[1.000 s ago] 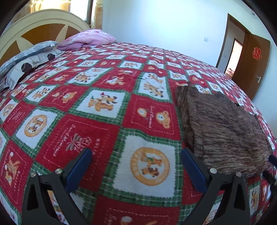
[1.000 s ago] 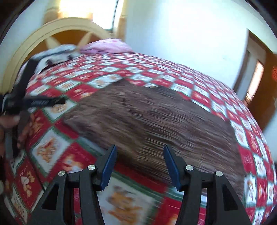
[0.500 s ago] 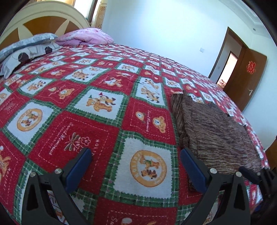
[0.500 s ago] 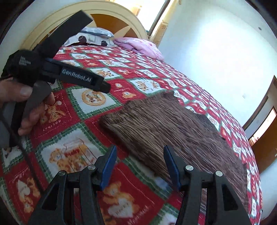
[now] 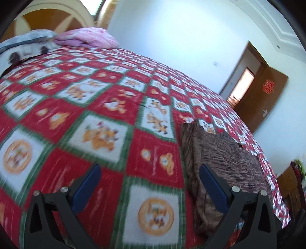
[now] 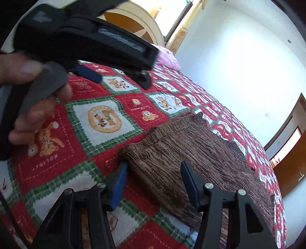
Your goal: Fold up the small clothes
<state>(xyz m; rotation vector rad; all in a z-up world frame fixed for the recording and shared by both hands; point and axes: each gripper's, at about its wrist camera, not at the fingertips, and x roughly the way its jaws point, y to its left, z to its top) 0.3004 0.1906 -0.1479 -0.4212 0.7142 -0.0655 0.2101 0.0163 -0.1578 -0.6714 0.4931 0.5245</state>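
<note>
Bright daylight from the window (image 6: 172,17) glares; left view smeared by motion blur; fisheye bends edges.

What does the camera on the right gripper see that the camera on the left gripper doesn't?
Only the right wrist view shows the person's hand holding the left gripper over the bedspread. Only the left wrist view shows the grey pillow and the red decoration on the door. Both show the brown knitted garment lying on the red checked bedspread, the pink pillow, and each camera's own open gripper, such as the right gripper.
</note>
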